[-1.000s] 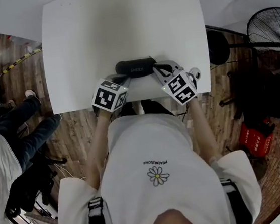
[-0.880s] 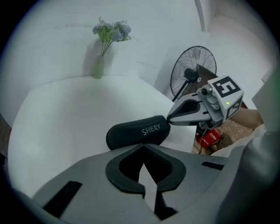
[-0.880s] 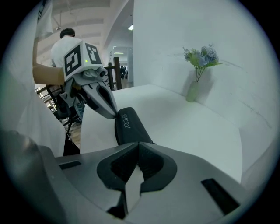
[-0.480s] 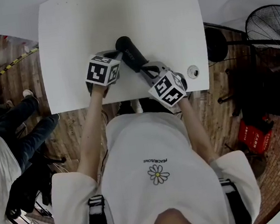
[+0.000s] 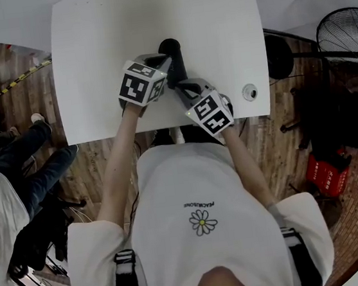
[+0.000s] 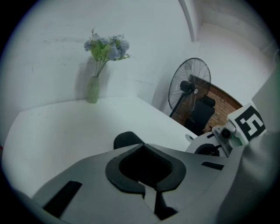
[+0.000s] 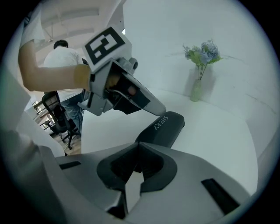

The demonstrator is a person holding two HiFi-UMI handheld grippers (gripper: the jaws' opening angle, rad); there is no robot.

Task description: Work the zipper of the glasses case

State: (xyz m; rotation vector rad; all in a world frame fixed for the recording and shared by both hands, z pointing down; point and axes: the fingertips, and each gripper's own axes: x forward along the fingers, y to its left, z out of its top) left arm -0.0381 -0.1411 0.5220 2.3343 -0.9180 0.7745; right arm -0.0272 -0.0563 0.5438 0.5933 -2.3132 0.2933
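Glasses case [image 5: 173,57]: black, oblong, rounded ends, smooth shell, white lettering "SHERY" along one side. Zipper not discernible in any view.
Location: on white table [image 5: 90,53], in nearer half, long axis running away from person.
Left gripper [image 5: 162,62]: jaws pressed together, tip at case's left flank, just by lettering.
Right gripper [image 5: 180,87]: jaws pressed together, tip at case's near end; whether zipper pull is pinched, cannot tell.
Case lies between both tips.
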